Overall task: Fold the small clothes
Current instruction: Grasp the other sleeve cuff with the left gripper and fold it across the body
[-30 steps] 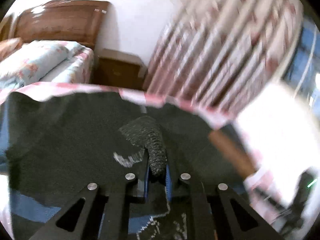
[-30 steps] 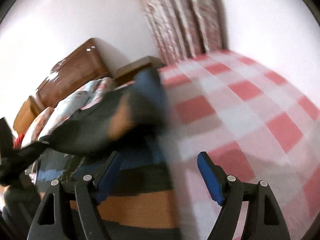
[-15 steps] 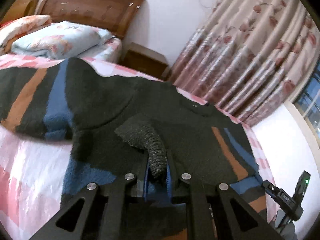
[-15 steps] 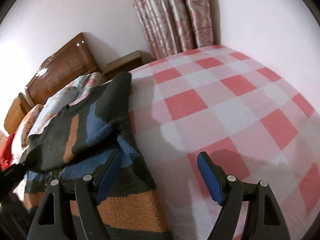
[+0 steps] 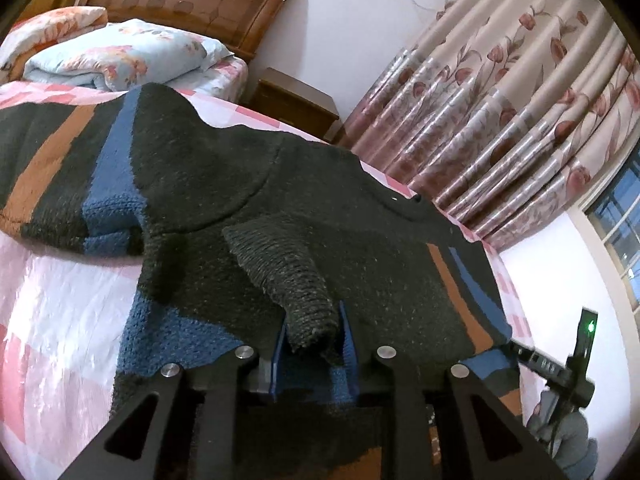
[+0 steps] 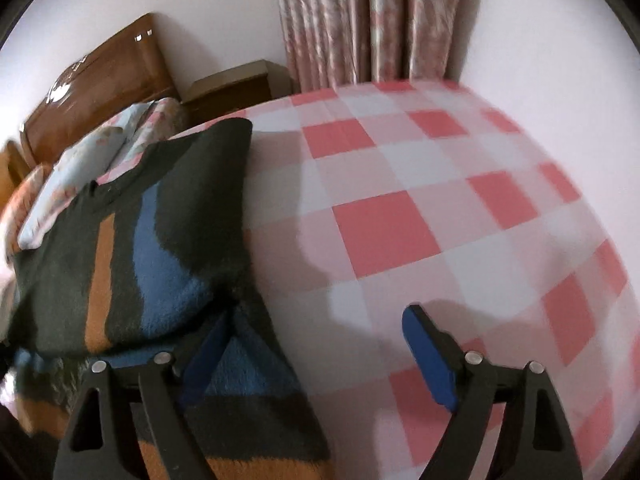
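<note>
A dark knit sweater [image 5: 248,184] with blue and orange stripes lies spread on the pink checked bed [image 5: 52,320]. My left gripper [image 5: 314,344] is shut on the sweater's ribbed cuff [image 5: 296,292], held low over the sweater body. In the right wrist view the sweater [image 6: 132,248] lies at the left with one sleeve folded over the body. My right gripper [image 6: 316,344] is open and empty, low over the checked sheet [image 6: 400,220], its left finger beside the sweater's edge.
A wooden headboard [image 5: 192,4], folded floral quilts [image 5: 120,56] and a bedside cabinet [image 5: 296,104] stand at the far end. Floral curtains [image 5: 500,112] hang at the right. A black device with a green light [image 5: 576,360] sits at the right edge.
The sweater has dropped from hanging in the air to lying flat on the bed. My left gripper has kept hold of the cuff. My right gripper has stayed open and moved slightly lower.
</note>
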